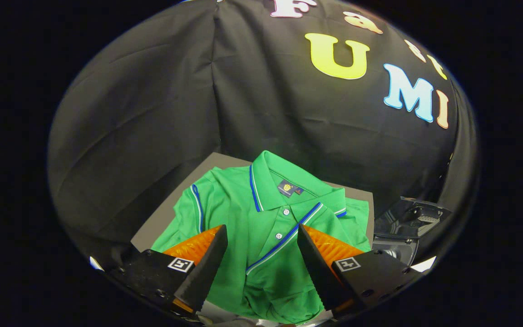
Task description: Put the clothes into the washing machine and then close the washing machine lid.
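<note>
The jaws stand spread wide apart, gripping nothing, and they hover over a green polo shirt that lies on a grey tabletop. The shirt is spread out front side up, though rumpled, and the gap between the jaws looks down on its chest: the buttoned placket with two small pale buttons sits between and just ahead of the jaws. Whether the fingertips touch the cloth cannot be told from this angle. The collar, edged with blue and white stripes, lies open just beyond the jaws, and a small dark label shows inside its neck. A sleeve with the same blue and white trim is folded over on the left side, just beyond the left finger; the cloth bunches in soft folds there and again low down between the jaws, where the hem is crumpled. Bare tabletop shows past the shirt's left edge and in a thin band behind the collar. To the right of the right finger, off the edge of the tabletop, sits a dark machine with a glossy opening, well apart from the shirt. Black cloth hangs as a wall behind the tabletop.
</note>
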The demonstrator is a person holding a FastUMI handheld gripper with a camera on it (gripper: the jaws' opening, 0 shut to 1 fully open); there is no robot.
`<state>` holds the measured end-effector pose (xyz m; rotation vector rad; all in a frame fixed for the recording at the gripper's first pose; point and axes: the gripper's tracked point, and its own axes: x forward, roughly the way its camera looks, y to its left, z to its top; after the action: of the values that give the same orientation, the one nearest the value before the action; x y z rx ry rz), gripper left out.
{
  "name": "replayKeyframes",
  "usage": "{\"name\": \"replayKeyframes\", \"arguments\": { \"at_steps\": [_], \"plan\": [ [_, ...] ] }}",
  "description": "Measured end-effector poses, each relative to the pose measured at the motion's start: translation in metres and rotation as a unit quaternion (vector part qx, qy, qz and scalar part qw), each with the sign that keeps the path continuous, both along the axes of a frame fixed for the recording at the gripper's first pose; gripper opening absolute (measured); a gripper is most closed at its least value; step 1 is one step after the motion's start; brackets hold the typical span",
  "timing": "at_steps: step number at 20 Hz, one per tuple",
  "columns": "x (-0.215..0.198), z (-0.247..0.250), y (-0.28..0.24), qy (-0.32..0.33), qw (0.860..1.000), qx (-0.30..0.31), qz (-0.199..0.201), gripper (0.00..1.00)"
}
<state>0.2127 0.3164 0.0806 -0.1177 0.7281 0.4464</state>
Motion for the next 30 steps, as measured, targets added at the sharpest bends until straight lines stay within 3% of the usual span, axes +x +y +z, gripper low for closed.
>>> {"name": "replayKeyframes", "arguments": {
  "at_steps": [6, 16, 18, 19, 22, 25, 26, 30],
  "plan": [
    [0.0, -0.044, -0.008, 0.029, 0.999, -0.037, -0.006, 0.98],
    [-0.005, -0.043, -0.004, 0.024, 1.0, -0.015, 0.008, 0.97],
    [-0.005, -0.043, -0.004, 0.026, 0.999, -0.019, 0.009, 0.8],
    [-0.006, -0.041, -0.002, 0.026, 0.999, -0.016, 0.016, 0.8],
    [-0.004, -0.041, -0.004, 0.021, 1.0, -0.006, -0.003, 0.19],
    [-0.003, -0.032, -0.003, -0.006, 1.0, -0.006, 0.02, 0.19],
    [-0.004, -0.028, -0.002, -0.025, 0.999, 0.033, 0.016, 0.02],
    [-0.008, -0.036, -0.009, -0.033, 0.998, 0.051, 0.022, 0.02]
  ]
}}
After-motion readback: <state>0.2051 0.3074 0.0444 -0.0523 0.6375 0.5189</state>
